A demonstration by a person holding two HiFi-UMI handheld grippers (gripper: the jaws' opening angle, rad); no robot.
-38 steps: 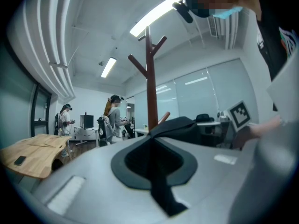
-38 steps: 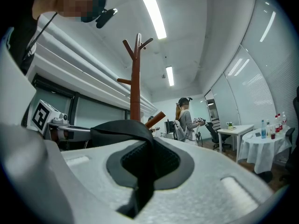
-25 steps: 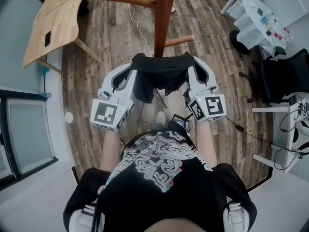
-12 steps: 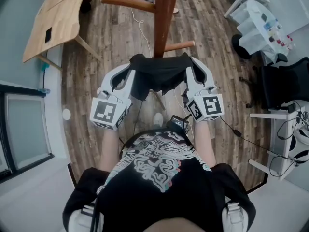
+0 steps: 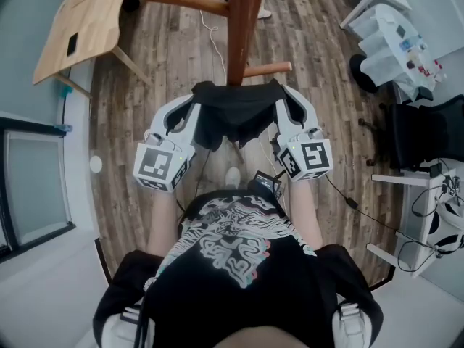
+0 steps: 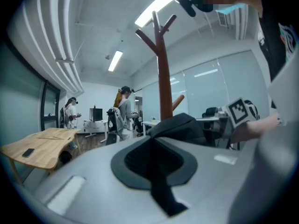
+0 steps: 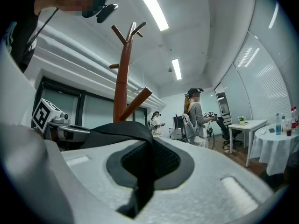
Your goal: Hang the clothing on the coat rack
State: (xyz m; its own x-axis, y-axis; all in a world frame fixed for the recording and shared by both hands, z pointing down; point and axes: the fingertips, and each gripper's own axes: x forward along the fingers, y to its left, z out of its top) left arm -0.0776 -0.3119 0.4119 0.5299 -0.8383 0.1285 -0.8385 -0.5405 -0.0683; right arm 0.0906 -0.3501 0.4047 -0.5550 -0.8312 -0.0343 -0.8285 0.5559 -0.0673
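Black garment, head view: the dark clothing (image 5: 235, 114) is spread between your two tools at frame centre, sagging in the middle and clear of the wooden floor (image 5: 167, 64).
Left gripper, head view: the left gripper (image 5: 201, 93) sits at 9 o'clock of the cloth, on its left edge.
Right gripper, head view: the right gripper (image 5: 280, 93) sits at 3 o'clock of the cloth, on its right edge.
Coat rack, head view: the red-brown coat rack (image 5: 239, 27) stands at 12 o'clock of the garment, just beyond it. A short peg (image 5: 270, 69) is at 1 o'clock.
Left gripper view: the jaws are pressed together on a fold of black fabric. The rack stands at 12 o'clock behind the bunched cloth.
Right gripper view: the jaws are likewise clamped on a black fold. The rack stands at 11 o'clock, its slanting peg just above the cloth.
Step in hand: the approach, by my judgement. The garment is on no peg yet.
Next move: you would likely lift the cloth over a peg tip and drape it there before easing either grip.
Handling: the fabric looks thin and limp and will probably droop and slide if it catches only shallowly.
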